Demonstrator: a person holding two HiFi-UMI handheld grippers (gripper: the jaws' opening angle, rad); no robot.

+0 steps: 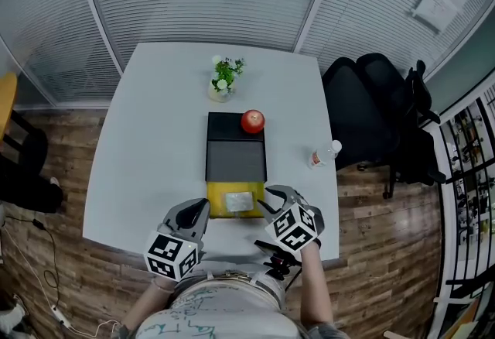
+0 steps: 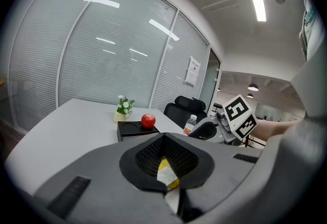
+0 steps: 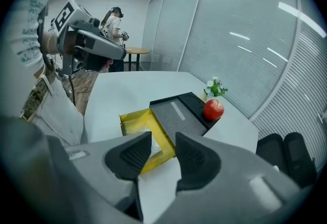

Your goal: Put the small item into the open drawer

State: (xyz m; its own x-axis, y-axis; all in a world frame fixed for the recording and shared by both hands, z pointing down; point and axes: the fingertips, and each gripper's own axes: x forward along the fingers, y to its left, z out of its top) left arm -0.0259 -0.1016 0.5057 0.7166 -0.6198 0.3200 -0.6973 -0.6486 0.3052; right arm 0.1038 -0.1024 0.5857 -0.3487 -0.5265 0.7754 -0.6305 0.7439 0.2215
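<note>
A black drawer box (image 1: 236,158) sits mid-table with its yellow drawer (image 1: 214,204) pulled out toward me. A small clear packet (image 1: 238,201) lies inside the drawer. My left gripper (image 1: 203,209) is at the drawer's left edge; its jaws look shut, and only yellow and white show through the pad hollow (image 2: 164,166). My right gripper (image 1: 277,199) hovers open at the drawer's right front corner with nothing between its fingers. In the right gripper view (image 3: 163,149) the drawer (image 3: 134,121) and the packet (image 3: 144,127) lie just ahead.
A red apple (image 1: 253,121) rests on the box's far end. A small flower pot (image 1: 223,79) stands behind it and a water bottle (image 1: 325,153) stands near the right table edge. A black office chair (image 1: 379,117) is at the right. A person (image 3: 113,19) stands far off.
</note>
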